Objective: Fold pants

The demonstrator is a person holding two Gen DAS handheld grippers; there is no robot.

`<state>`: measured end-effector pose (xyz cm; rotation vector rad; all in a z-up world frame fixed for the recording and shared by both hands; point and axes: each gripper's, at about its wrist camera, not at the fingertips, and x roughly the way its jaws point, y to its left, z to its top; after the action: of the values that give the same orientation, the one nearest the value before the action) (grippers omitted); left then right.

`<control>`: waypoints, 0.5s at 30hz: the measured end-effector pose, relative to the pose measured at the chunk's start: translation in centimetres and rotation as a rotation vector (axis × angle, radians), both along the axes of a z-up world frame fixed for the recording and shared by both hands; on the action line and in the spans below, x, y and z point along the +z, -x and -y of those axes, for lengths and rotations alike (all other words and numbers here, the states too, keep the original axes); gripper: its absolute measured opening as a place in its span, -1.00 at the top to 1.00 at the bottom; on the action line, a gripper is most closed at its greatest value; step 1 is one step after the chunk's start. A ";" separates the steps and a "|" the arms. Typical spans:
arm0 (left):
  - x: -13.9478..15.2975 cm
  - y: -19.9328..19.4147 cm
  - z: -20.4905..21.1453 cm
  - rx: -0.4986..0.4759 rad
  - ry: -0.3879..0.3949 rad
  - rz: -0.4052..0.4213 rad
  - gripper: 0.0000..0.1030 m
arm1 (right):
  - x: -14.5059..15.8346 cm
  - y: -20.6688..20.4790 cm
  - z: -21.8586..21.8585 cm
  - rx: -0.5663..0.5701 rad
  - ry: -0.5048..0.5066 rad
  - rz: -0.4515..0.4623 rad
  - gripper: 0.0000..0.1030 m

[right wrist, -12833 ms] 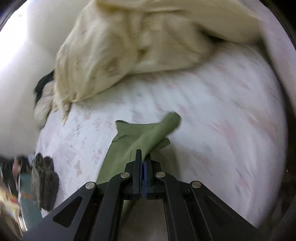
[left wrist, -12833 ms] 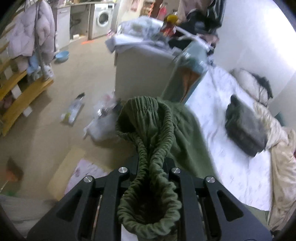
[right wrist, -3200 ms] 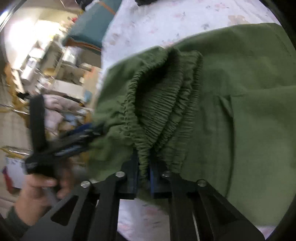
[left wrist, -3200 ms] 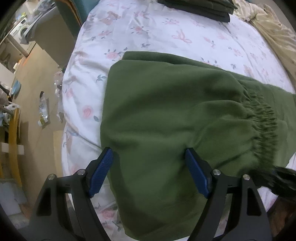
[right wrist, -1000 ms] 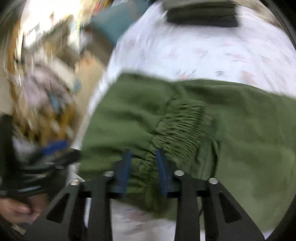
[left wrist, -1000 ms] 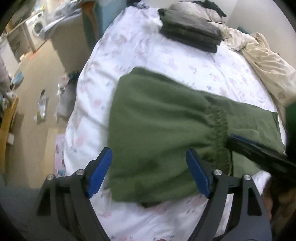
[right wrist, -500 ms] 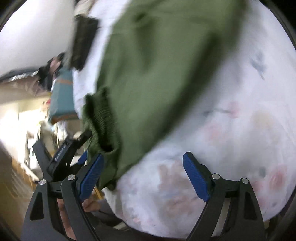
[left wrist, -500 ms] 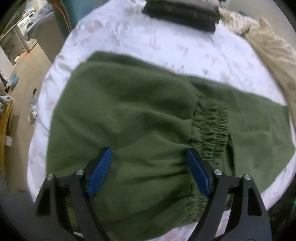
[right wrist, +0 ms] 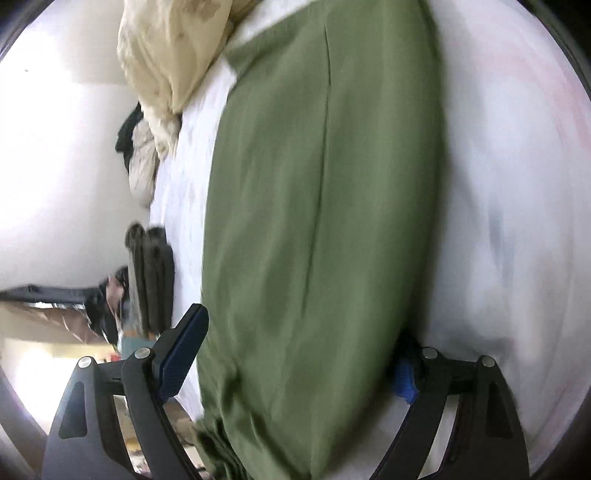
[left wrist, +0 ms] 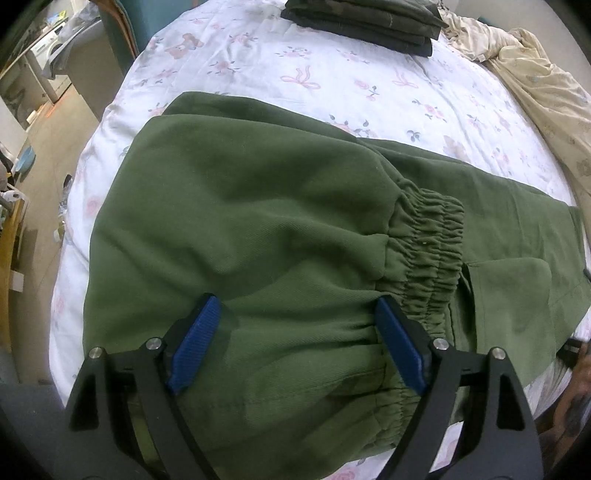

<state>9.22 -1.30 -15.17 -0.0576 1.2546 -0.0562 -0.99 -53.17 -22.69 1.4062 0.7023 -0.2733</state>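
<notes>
Olive green pants [left wrist: 258,229] lie on the flowered bed sheet [left wrist: 332,74], with the top part folded over so the elastic waistband [left wrist: 424,236] rests across the legs. My left gripper [left wrist: 295,347] is open and hovers just above the folded part, with blue pads [left wrist: 194,347] on either side. In the right wrist view the pants' legs [right wrist: 314,203] stretch away. My right gripper [right wrist: 291,354] is open and straddles the fabric close above it. Its right pad is mostly hidden behind the cloth.
A stack of dark folded clothes [left wrist: 362,18] lies at the far side of the bed and also shows in the right wrist view [right wrist: 151,280]. A cream blanket [left wrist: 546,96] is bunched at the right. The bed's left edge drops to a floor [left wrist: 48,140] with clutter and furniture.
The right gripper let go of the waistband, opened and swung toward the legs. The left gripper stayed open and moved closer over the folded top.
</notes>
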 end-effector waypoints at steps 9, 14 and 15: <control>-0.1 -0.2 -0.1 -0.003 -0.006 0.000 -0.65 | 1.1 0.3 6.8 -0.102 0.073 0.000 -0.63; 0.0 -0.3 -0.2 0.002 -0.003 -0.008 -0.65 | 0.6 0.5 9.2 -0.124 0.049 0.036 -0.63; -0.1 -0.3 -0.2 0.001 -0.003 -0.007 -0.65 | 0.7 0.5 9.5 -0.124 0.055 0.038 -0.63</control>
<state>9.53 -1.13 -15.22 -0.0561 1.2619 -0.0534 -1.45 -62.65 -22.00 1.4010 0.5735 -0.3599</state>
